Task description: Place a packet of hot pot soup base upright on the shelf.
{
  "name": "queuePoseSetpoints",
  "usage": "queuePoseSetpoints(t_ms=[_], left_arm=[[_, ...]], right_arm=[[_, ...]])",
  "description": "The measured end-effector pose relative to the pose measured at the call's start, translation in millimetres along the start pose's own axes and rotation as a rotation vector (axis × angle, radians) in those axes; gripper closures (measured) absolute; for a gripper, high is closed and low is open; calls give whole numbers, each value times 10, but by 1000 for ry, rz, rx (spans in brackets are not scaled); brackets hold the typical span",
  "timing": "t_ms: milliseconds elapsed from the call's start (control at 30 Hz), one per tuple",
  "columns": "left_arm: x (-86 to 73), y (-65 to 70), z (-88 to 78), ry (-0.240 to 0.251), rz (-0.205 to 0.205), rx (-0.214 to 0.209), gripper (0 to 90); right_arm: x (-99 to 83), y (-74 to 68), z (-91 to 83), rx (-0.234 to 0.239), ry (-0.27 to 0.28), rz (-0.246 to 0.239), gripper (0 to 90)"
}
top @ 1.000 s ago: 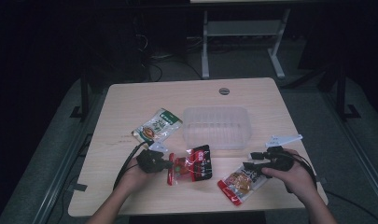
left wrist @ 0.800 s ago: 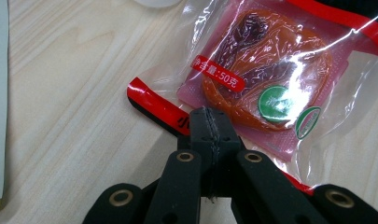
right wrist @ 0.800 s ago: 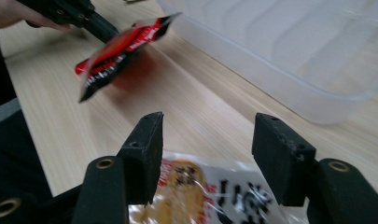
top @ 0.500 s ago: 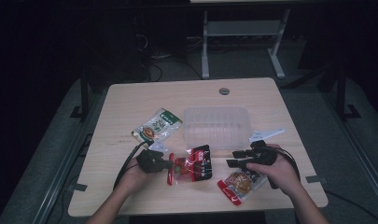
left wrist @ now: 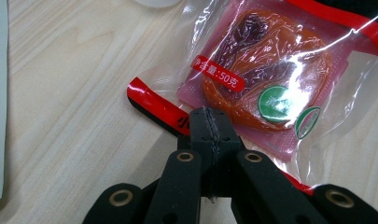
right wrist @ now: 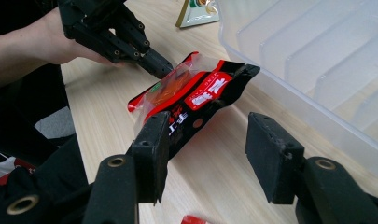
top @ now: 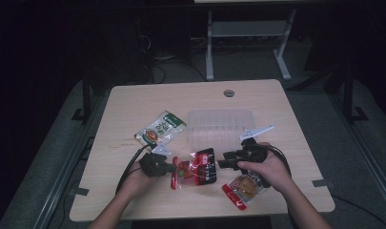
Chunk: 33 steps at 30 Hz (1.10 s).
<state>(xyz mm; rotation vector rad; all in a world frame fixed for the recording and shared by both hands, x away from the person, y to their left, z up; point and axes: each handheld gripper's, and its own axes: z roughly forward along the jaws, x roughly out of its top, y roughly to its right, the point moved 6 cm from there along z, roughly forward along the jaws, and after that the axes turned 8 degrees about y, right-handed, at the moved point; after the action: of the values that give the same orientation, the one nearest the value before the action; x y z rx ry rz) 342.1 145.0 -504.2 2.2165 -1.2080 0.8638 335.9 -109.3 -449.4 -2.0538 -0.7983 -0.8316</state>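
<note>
A red-and-black snack packet (top: 196, 169) (left wrist: 266, 79) lies on the table's near middle. My left gripper (top: 174, 168) (left wrist: 209, 125) is shut on the packet's left edge and is also seen across the table in the right gripper view (right wrist: 156, 65). My right gripper (top: 221, 163) (right wrist: 207, 140) stands open just right of the packet (right wrist: 196, 98). Its jaws have just been closing a little, with nothing pressed between them. The packet's near end lies by its left finger (right wrist: 151, 140).
A clear ribbed plastic tray (top: 219, 125) (right wrist: 317, 56) sits behind the packet, close to the right gripper. A green packet (top: 161, 129) lies left of the tray. An orange packet (top: 245, 188) rests under the right hand near the wooden table's (top: 133, 105) front edge.
The right hand has moved left from over the orange packet towards the red-and-black packet. The left gripper and its packet have stayed put.
</note>
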Motion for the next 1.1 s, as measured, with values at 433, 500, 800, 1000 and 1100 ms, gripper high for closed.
queuePoseSetpoints(t_ms=[433, 500, 800, 1000, 1100], left_arm=[[-6, -16, -9, -4, -1, -11, 896], [-6, -16, -8, -2, -3, -10, 896], [-10, -17, -10, -2, 1, -10, 897], [-9, -18, -5, 8, -11, -11, 897], [-9, -16, -5, 7, -10, -9, 897]], right_arm=[[-80, 38, 316, 45, -69, 42, 479], [-85, 33, 359, 52, -77, 47, 480], [-87, -17, 585, 86, -104, 48, 518], [-79, -14, 685, 111, -103, 67, 594], [-68, -27, 707, 116, -107, 59, 628]])
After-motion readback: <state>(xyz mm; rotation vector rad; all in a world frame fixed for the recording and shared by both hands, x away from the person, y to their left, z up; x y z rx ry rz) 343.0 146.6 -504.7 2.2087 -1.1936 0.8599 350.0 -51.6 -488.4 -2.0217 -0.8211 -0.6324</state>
